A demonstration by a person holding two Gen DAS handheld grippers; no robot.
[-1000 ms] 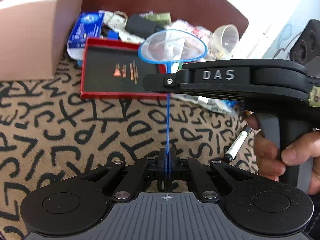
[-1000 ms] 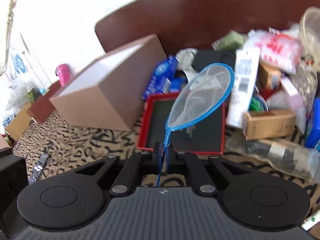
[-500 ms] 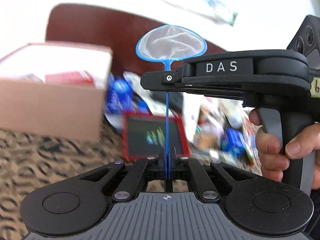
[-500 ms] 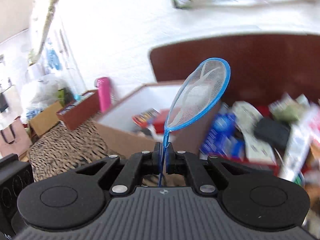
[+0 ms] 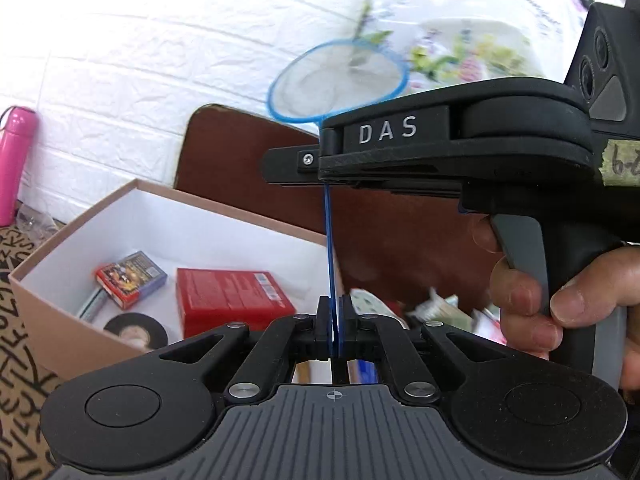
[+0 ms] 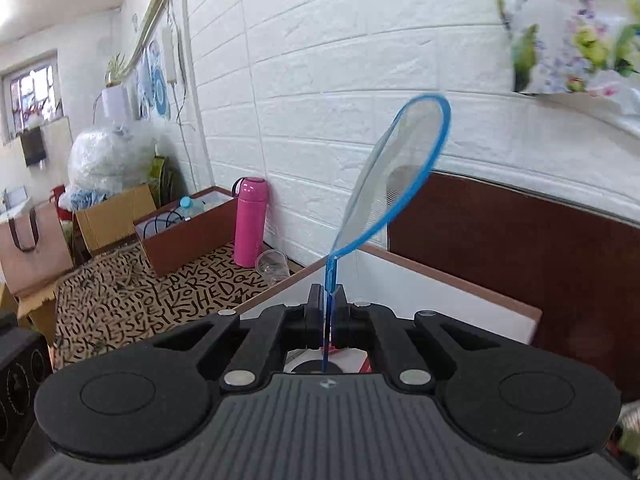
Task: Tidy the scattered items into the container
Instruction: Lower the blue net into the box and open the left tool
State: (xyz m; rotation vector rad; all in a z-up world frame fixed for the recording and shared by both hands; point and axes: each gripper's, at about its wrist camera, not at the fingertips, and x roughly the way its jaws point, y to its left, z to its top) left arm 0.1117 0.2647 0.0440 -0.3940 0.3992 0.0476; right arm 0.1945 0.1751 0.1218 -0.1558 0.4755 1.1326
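Observation:
A small blue-rimmed net (image 5: 338,82) on a thin blue handle is held upright by both grippers. My left gripper (image 5: 333,320) is shut on the lower handle. My right gripper (image 6: 329,308) is shut on the handle just under the hoop (image 6: 394,178); it crosses the left wrist view from the right (image 5: 420,156). The open cardboard box (image 5: 52,264) sits below and left, holding a red box (image 5: 228,294), a small card pack (image 5: 130,278) and a black tape roll (image 5: 136,330). The net is above the box's right side.
A pink bottle (image 6: 250,222) and a clear cup (image 6: 274,266) stand by the white brick wall. A brown headboard (image 6: 540,248) is behind the box. Scattered items (image 5: 440,308) lie to the right on the letter-patterned cloth (image 6: 132,304). More boxes (image 6: 188,228) stand at far left.
Both grippers have lifted the net up and carried it left from over the scattered pile to above the open box. The views have tilted upward toward the wall.

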